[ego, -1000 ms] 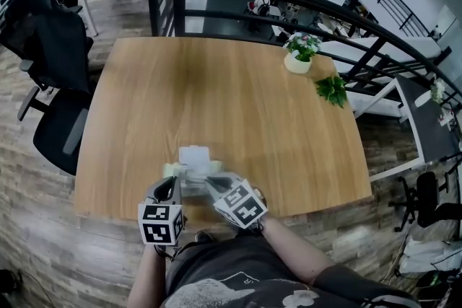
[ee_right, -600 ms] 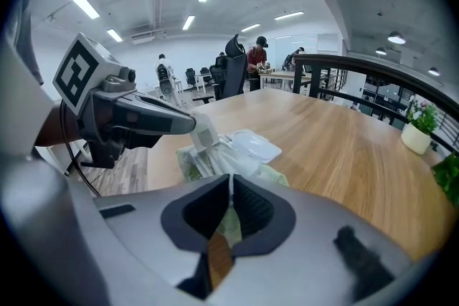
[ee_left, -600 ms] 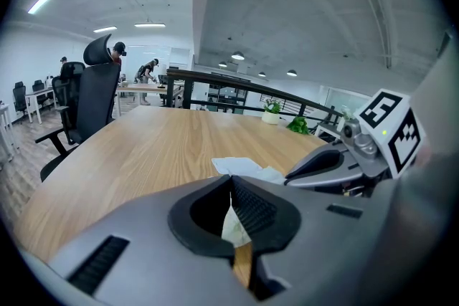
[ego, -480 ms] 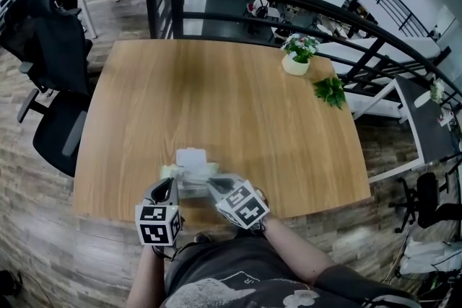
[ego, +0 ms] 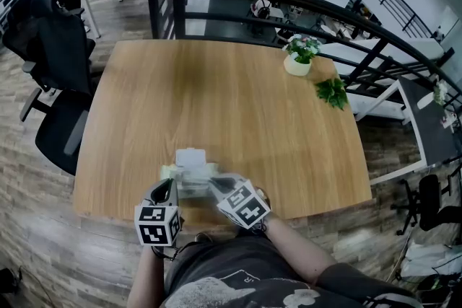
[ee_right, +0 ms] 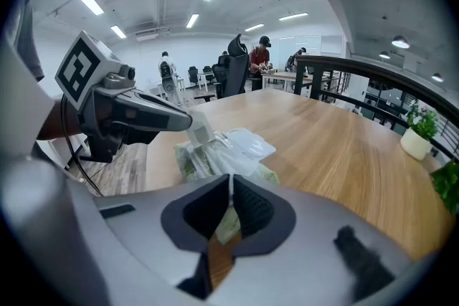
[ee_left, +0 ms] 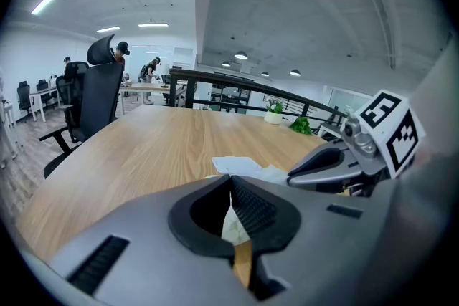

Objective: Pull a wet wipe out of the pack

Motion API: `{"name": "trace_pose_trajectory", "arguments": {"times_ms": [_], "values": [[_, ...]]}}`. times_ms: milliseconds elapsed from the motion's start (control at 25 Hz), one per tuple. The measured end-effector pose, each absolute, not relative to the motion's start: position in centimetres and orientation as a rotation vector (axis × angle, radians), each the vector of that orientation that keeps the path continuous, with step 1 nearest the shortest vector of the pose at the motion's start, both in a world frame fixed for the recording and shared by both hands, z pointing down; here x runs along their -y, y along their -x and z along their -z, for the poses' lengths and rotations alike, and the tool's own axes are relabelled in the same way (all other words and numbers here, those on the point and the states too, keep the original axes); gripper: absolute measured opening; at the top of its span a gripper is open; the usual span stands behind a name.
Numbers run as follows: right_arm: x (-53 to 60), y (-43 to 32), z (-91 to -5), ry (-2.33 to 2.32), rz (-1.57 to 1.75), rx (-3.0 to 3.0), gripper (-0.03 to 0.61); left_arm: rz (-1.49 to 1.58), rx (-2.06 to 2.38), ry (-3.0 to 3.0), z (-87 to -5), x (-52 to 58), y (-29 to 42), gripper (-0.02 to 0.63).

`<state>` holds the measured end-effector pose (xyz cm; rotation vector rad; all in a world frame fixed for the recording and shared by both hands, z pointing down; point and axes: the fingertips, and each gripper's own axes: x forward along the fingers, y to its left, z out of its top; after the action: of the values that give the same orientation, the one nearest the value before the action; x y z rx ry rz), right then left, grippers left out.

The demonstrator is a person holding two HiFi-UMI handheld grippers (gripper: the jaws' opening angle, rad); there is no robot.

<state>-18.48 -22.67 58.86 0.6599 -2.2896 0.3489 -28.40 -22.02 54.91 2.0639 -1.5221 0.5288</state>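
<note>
Counts: two grippers, one soft green-and-white wet wipe pack (ego: pixel 189 177), one light wooden table (ego: pixel 231 97), one white pot with a flowering plant (ego: pixel 298 58), one loose green leafy sprig (ego: pixel 332 91), two black office chairs (ego: pixel 61 58).

The pack lay at the table's near edge, lower centre of the head view. Its white flap (ego: pixel 192 156) was folded open on the far side.

My left gripper (ee_left: pixel 230 179) was fully closed, pads meeting, nothing visible between them. My right gripper (ee_right: pixel 230 179) was also closed pad to pad, with nothing seen in the bite. Both tips sat at the pack's near side.

Hard to read:
- Head view: my gripper bodies covered both tips, so I couldn't tell whether they touched the pack.
- Both gripper views: the jaw bodies hid the pack's near part.
- People at far desks (ee_right: pixel 259 54) were too small to count.

Only the right gripper view showed a small white tab (ee_right: pixel 204 131) at the left tip. Whether it was pinched or just behind the tip, I couldn't tell. Only the left gripper view showed the right tip just beside the crumpled film on the pack's top.
</note>
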Motion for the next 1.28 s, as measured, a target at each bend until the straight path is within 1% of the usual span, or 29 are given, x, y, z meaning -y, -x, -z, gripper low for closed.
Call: {"name": "trace_pose_trajectory", "arguments": {"times_ms": [1280], "values": [[23.1,13.6,-57.7,-0.693,-0.358,2.312,0.034,-0.558,1.581,-2.028,-54.6,21.2,26.1,0.018]]}}
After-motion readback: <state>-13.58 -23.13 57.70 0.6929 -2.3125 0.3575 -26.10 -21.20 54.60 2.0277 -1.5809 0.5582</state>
